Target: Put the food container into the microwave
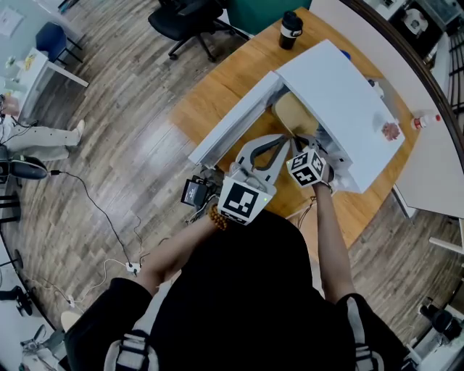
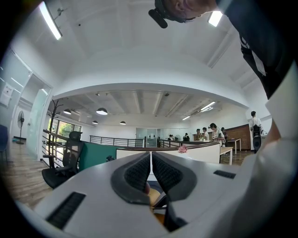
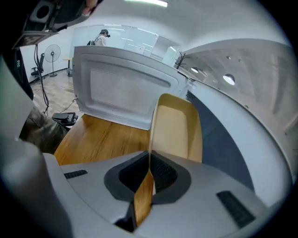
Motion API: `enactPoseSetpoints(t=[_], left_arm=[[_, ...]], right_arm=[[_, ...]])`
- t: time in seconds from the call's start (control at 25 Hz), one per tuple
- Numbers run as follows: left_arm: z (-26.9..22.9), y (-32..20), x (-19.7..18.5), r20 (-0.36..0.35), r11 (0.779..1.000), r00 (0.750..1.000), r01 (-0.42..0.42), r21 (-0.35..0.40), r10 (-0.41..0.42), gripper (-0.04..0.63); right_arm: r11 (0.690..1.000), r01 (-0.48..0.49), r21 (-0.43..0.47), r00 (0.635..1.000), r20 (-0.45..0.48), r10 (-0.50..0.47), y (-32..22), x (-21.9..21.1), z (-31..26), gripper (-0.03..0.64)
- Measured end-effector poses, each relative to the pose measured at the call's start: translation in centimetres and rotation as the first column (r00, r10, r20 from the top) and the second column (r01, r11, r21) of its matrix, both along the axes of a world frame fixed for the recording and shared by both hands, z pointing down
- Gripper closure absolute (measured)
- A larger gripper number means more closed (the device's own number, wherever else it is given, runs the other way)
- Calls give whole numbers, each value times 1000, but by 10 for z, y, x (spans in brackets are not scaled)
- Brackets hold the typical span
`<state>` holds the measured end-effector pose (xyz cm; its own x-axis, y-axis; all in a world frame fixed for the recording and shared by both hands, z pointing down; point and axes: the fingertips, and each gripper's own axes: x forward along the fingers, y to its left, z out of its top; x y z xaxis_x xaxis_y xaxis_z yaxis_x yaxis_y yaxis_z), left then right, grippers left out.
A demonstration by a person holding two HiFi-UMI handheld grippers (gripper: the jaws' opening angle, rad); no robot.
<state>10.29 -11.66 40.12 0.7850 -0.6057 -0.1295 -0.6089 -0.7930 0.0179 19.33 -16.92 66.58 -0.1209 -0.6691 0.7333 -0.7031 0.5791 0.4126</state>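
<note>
The person's [image 1: 239, 304] 2 arms reach forward over the wooden worktop [image 1: 217, 94]. The left claw [image 2: 151, 162] has its 2 ribbed pads drawn together with only a thin slit between them, and nothing is gripped there; it points out across the room, roughly level. Just to its right, the right claw [image 3: 150, 169] tilts downward and is clamped on the thin rim of the tan food container [image 3: 177, 130], the rim running edge-on between the pads.

The food container hangs from that 1 rim at the open mouth of the white microwave [image 1: 348, 109], between the swung-out door [image 3: 121, 93] on the left and the microwave's body on the right. How far it reaches into the cavity I cannot tell.

Beyond the microwave, a black cup [image 1: 290, 29] stands on the far corner of the worktop. A small bottle [image 1: 426, 120] lies on a neighbouring white table [image 1: 435, 174], well apart. A black office chair [image 1: 188, 18] stands on the wood floor [image 1: 109, 145] past the worktop.
</note>
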Motion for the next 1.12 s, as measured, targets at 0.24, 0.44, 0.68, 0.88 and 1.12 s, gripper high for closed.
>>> enactPoseSetpoints(t=[0.24, 0.44, 0.68, 0.88, 1.12], left_arm=[[2, 0, 1, -10, 1000, 1000, -2, -12, 2, 565], [1, 1, -6, -7, 1000, 1000, 2, -10, -2, 565], [1, 1, -3, 6, 1000, 1000, -3, -14, 3, 565], [2, 1, -1, 25, 1000, 1000, -2, -17, 2, 563], [4, -2, -6, 28, 999, 999, 15, -29, -14, 565]], right_arm=[[996, -91, -12, 995, -45, 90, -9, 21, 13, 594], [983, -181, 18, 977, -109, 182, -19, 31, 18, 592], [961, -278, 1, 954, -114, 276, -28, 49, 26, 592], [948, -317, -3, 938, -148, 313, -40, 61, 33, 591], [933, -359, -21, 920, -175, 350, -47, 75, 40, 588]])
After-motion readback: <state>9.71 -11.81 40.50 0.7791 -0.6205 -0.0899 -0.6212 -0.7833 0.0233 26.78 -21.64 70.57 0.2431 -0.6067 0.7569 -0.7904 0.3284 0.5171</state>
